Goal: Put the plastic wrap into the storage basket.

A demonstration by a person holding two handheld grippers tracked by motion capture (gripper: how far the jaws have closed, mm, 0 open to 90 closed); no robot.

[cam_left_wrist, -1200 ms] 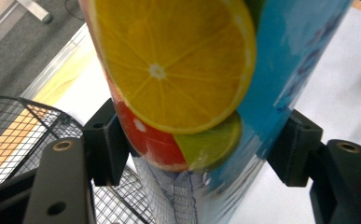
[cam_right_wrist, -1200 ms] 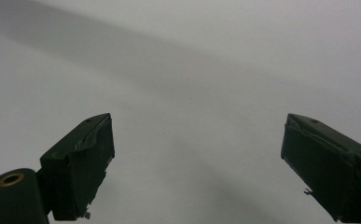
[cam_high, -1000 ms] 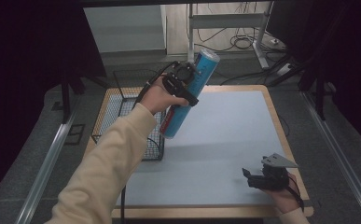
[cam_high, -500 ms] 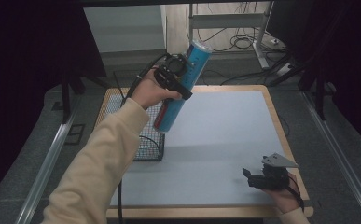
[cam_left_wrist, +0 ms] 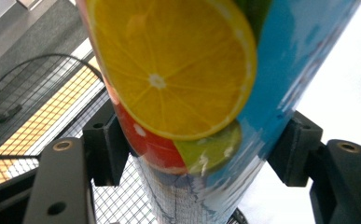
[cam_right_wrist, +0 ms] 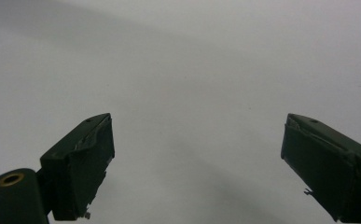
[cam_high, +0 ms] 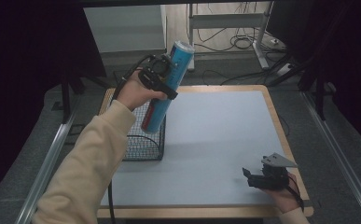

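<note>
A tall blue tube [cam_high: 168,84] with fruit pictures on it is held tilted above the table's back left, its lower end over the wire basket [cam_high: 143,140]. My left gripper [cam_high: 163,74] is shut on the tube's middle. In the left gripper view the tube [cam_left_wrist: 187,93] shows an orange slice and sits squeezed between the two black jaws, with the basket mesh [cam_left_wrist: 43,112] below. My right gripper [cam_high: 252,177] rests low near the table's front right corner, open. Its two jaws stand wide apart over bare grey tabletop [cam_right_wrist: 187,84] in the right gripper view.
The grey table top [cam_high: 225,140] has a wooden rim. The black wire basket stands at the table's left edge. Behind the table lie floor cables [cam_high: 243,44] and a desk frame [cam_high: 257,42]. A black cable [cam_high: 110,200] trails under the left sleeve.
My left gripper has carried the tube leftward and a little back, from over the table toward the basket, keeping it tilted. The right gripper has stayed put.
</note>
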